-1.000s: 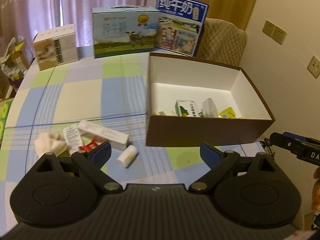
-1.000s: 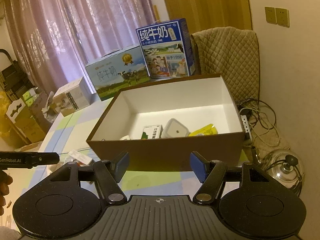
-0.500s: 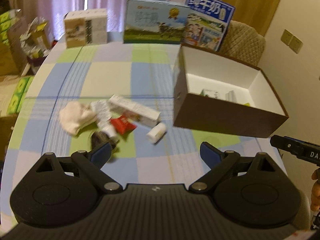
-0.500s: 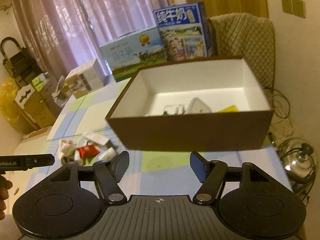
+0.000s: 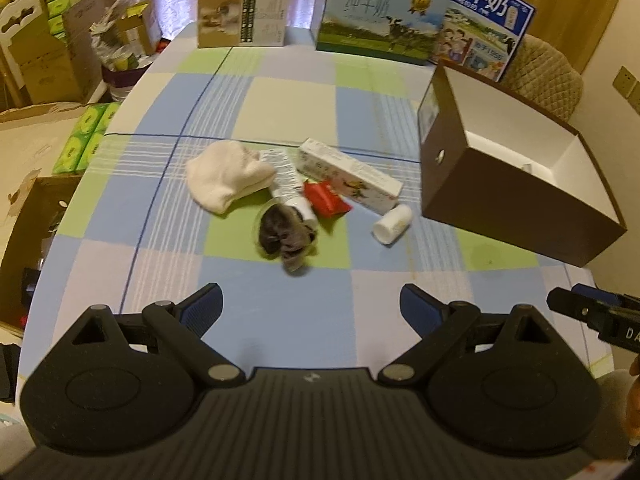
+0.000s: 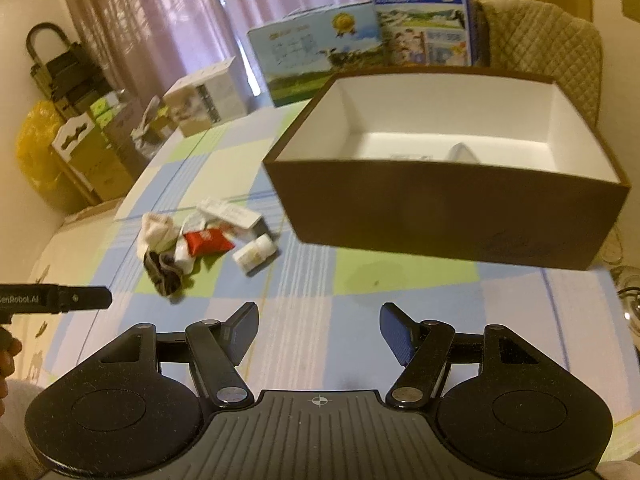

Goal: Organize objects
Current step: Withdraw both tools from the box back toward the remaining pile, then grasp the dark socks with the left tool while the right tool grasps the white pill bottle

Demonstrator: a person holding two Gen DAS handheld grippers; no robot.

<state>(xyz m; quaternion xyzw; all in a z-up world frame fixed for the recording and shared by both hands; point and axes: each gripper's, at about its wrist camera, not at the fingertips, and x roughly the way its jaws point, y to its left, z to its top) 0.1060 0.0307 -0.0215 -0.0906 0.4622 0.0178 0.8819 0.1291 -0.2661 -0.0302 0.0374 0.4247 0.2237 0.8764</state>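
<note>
I have both grippers above the near edge of the checked tablecloth [image 5: 280, 92], holding nothing: the left gripper [image 5: 311, 306] has its jaws spread wide, and so does the right gripper [image 6: 319, 326]. The loose pile lies mid-table: a white sock [image 5: 224, 178], a dark sock [image 5: 286, 236], a red packet [image 5: 324, 198], a long carton [image 5: 348, 176] and a small white bottle [image 5: 393, 223]. The brown box [image 6: 440, 216] stands just right of the pile; something pale lies inside, but I can't make it out.
</note>
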